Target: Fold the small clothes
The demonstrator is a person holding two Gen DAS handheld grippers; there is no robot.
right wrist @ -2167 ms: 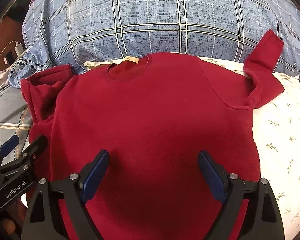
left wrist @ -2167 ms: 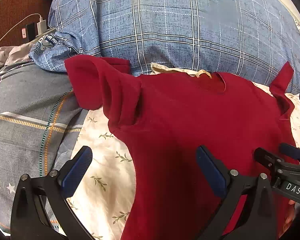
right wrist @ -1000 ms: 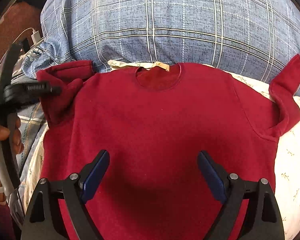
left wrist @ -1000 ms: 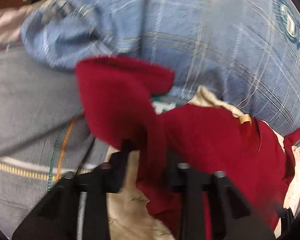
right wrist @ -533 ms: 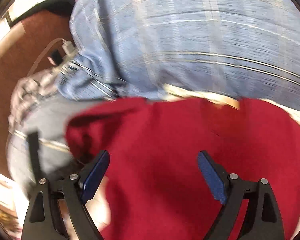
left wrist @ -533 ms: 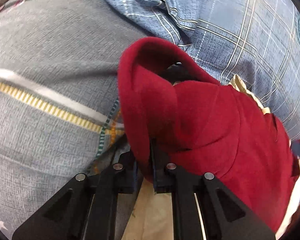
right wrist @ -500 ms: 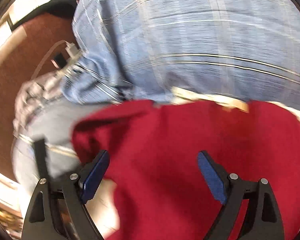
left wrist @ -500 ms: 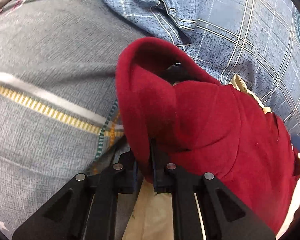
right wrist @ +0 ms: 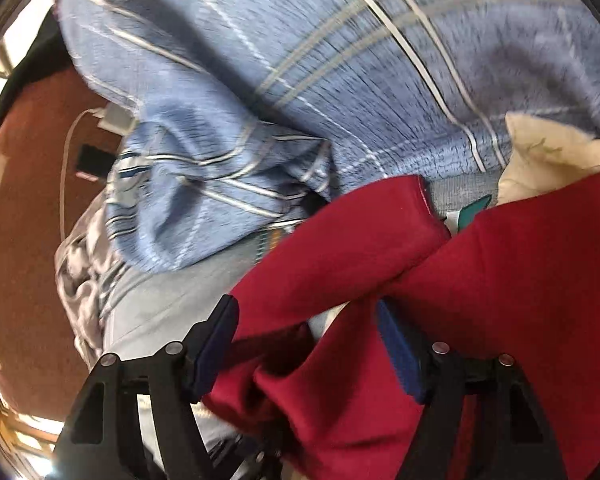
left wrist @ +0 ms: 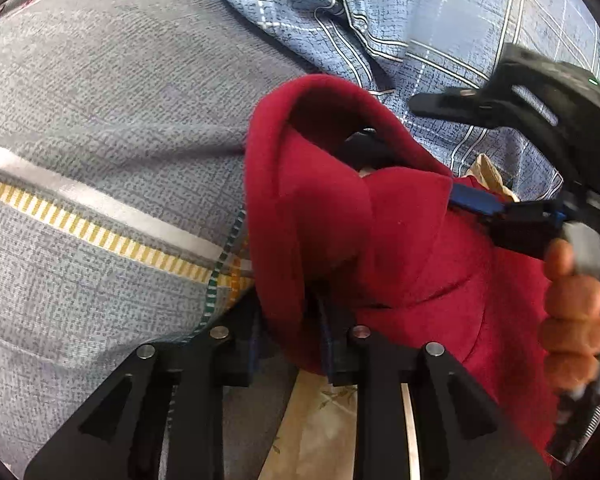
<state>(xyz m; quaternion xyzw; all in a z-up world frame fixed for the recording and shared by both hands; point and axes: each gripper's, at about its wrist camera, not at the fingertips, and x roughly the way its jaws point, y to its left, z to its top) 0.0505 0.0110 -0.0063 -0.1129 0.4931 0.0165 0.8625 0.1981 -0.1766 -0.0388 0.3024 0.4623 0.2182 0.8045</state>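
the red sweater (left wrist: 404, 248) lies on the bed against the blue plaid quilt (left wrist: 440, 20). the left gripper (left wrist: 288, 344) is pinched tight on the sleeve's fold. the right gripper (right wrist: 308, 344) straddles the same sleeve (right wrist: 340, 240) beside the quilt, blue pads spread apart, cloth between them.

Beneath me lies a grey bedcover (left wrist: 100, 128) crossed by a white band and a yellow-and-white striped line. Beyond it, a blue plaid quilt (right wrist: 340, 60) rises in rumpled folds, its corner bunched where it meets the grey bedcover. Just beside the quilt's far edge I see a cream sheet with a leaf print (right wrist: 540, 148). Past the quilt's bunched corner stands a reddish-brown wall (right wrist: 32, 184), carrying a white charger (right wrist: 114, 118) with a trailing cable. Bright daylight enters at the wall's outer edges.
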